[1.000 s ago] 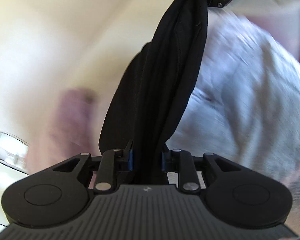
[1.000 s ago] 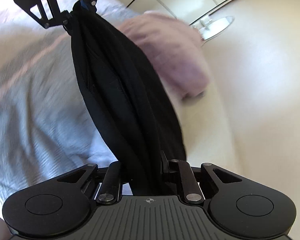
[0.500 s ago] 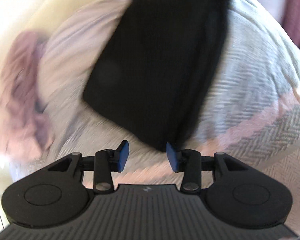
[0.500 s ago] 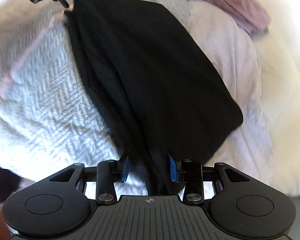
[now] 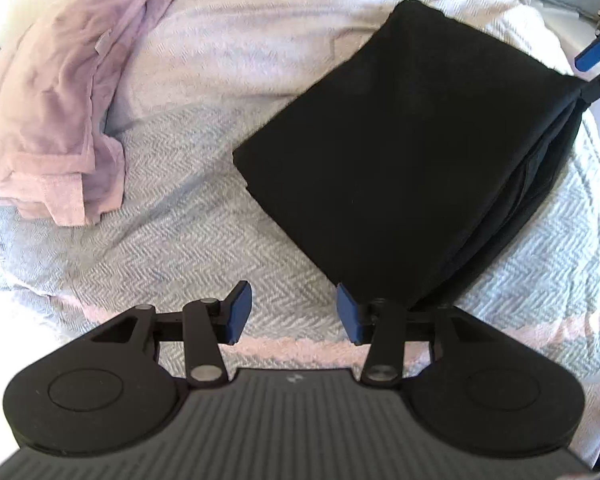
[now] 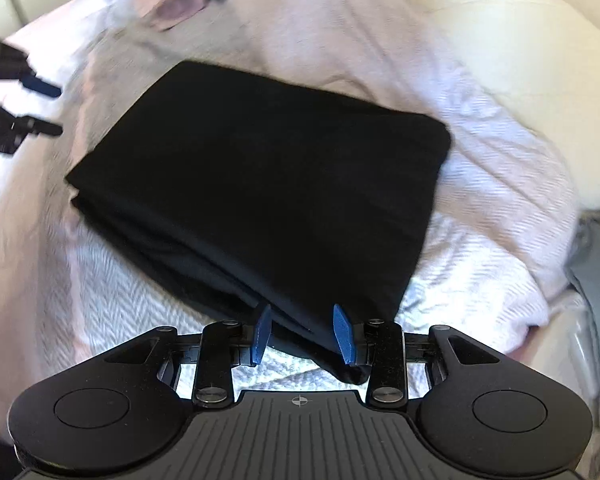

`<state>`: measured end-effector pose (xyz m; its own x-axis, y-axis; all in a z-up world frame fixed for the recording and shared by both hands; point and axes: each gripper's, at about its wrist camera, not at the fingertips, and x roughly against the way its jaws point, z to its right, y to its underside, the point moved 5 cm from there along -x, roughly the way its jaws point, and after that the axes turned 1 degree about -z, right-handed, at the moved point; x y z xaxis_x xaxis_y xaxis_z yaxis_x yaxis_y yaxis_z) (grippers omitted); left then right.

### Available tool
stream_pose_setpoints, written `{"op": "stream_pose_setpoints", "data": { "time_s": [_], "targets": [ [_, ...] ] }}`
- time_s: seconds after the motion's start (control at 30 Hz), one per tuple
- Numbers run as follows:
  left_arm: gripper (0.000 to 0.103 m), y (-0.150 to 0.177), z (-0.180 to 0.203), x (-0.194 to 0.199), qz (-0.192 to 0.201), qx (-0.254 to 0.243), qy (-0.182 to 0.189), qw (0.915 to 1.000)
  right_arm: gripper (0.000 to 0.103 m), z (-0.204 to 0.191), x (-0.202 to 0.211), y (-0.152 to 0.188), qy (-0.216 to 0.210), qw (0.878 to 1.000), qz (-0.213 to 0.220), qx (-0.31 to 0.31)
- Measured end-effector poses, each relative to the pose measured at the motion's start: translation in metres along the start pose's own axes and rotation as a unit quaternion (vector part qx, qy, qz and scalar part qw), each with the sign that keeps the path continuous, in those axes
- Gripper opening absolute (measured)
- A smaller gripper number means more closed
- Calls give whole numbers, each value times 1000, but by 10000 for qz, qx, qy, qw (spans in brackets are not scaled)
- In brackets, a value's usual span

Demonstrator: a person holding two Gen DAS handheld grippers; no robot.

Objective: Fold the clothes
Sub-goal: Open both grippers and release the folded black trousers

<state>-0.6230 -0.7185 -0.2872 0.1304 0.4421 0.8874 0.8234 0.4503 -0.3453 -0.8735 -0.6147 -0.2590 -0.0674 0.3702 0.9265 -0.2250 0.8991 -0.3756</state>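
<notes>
Two grippers, both spread wide, at a folded black garment [image 5: 404, 152] on the bed.

The garment lies flat as a rectangle on the pale herringbone blanket [image 5: 172, 248] — its layered edges show along one side. The left gripper [image 5: 290, 316] has its blue pads apart over bare blanket, just beside one corner; the right gripper [image 6: 303, 334] straddles another corner without pinching it. A pink garment [image 5: 56, 112] lies crumpled well apart from the black one.
</notes>
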Motion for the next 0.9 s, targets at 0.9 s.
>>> {"op": "stream_pose_setpoints", "data": {
  "time_s": [0.9],
  "targets": [
    [61,-91,-47,-87,328,1351,698,9878,64,111,-59,-94,-447,9915,261,-1191]
  ]
}}
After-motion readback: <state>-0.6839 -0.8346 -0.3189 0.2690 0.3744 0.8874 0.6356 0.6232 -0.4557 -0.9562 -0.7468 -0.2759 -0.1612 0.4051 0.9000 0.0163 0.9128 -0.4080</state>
